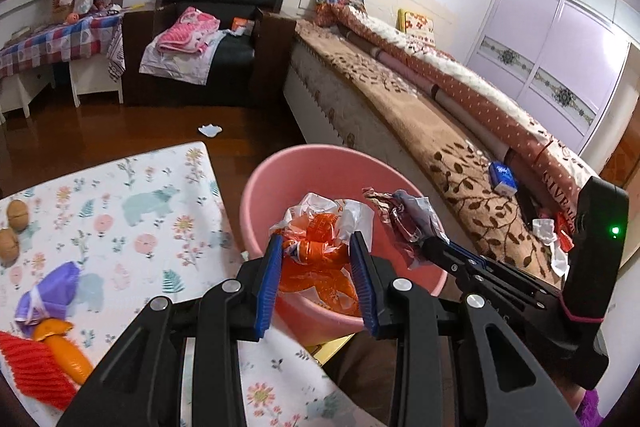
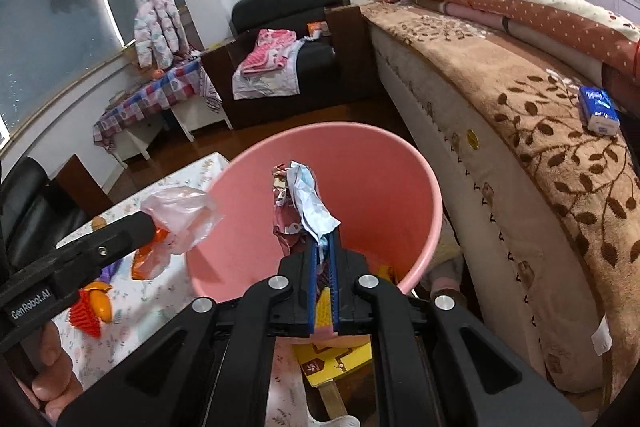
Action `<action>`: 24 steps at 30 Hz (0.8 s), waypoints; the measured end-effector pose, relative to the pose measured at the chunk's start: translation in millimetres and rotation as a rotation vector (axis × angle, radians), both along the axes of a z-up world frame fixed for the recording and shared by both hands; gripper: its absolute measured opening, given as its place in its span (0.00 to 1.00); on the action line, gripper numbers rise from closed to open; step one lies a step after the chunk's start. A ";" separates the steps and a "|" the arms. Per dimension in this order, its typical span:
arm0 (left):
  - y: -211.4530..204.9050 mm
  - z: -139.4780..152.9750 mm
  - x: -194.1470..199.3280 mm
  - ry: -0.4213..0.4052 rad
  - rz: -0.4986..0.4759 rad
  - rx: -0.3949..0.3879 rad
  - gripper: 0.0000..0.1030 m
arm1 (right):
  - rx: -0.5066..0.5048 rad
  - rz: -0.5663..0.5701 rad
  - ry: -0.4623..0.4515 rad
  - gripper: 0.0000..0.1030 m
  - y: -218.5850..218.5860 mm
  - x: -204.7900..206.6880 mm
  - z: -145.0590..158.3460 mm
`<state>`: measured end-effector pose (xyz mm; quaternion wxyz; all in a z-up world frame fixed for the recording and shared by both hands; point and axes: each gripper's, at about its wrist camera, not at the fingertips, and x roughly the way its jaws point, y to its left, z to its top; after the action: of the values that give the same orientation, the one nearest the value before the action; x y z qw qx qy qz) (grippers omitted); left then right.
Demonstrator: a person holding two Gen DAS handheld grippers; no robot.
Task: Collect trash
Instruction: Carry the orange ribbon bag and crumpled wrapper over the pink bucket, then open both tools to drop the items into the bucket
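A pink bucket point(image 1: 276, 183) stands on the floor between the table and the bed; it also shows in the right wrist view point(image 2: 384, 183). My left gripper point(image 1: 318, 247) is shut on a crumpled orange and white plastic bag point(image 1: 320, 227) over the bucket's near rim; the bag also shows in the right wrist view point(image 2: 180, 215). My right gripper point(image 2: 325, 247) is shut on a crumpled red and white wrapper point(image 2: 298, 205) above the bucket's opening; in the left wrist view the wrapper point(image 1: 404, 215) hangs from the right gripper point(image 1: 434, 241).
A table with a floral cloth point(image 1: 132, 195) holds walnuts point(image 1: 18, 213), a purple wrapper point(image 1: 48, 291) and a red and orange brush point(image 1: 48, 351). A bed point(image 1: 420, 115) is to the right with a blue tissue pack point(image 1: 503, 178) and scraps point(image 1: 554, 235). White paper point(image 1: 210, 130) lies on the floor.
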<state>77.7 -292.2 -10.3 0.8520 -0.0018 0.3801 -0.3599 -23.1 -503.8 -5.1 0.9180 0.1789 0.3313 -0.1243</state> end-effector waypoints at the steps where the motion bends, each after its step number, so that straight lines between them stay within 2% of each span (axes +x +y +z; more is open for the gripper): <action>1: -3.7 -3.4 1.4 0.006 0.000 0.005 0.32 | 0.000 -0.002 0.008 0.06 -1.5 1.7 -3.4; 8: -25.7 -22.6 10.8 0.027 0.001 0.036 0.33 | 0.003 -0.002 0.036 0.06 -6.6 12.4 -15.4; 13: -24.6 -27.7 15.3 0.050 0.025 0.021 0.36 | 0.026 -0.006 0.052 0.07 -11.8 18.1 -19.7; 14: -23.5 -28.0 16.4 0.059 0.027 0.014 0.37 | 0.034 -0.006 0.049 0.13 -12.5 17.4 -19.5; 15: -23.0 -27.7 16.9 0.063 0.029 0.013 0.37 | 0.038 -0.008 0.044 0.23 -13.5 16.7 -18.9; 17: -22.0 -25.3 16.0 0.059 0.031 0.009 0.40 | 0.035 -0.009 0.032 0.30 -14.5 15.4 -16.6; 24: -12.1 -9.4 2.8 0.014 0.015 0.006 0.45 | 0.005 -0.005 0.017 0.30 -3.3 7.5 -5.5</action>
<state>80.6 -304.3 -19.7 0.8520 -0.0048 0.3873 -0.3522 -15.6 -507.1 -10.6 0.9144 0.1811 0.3389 -0.1272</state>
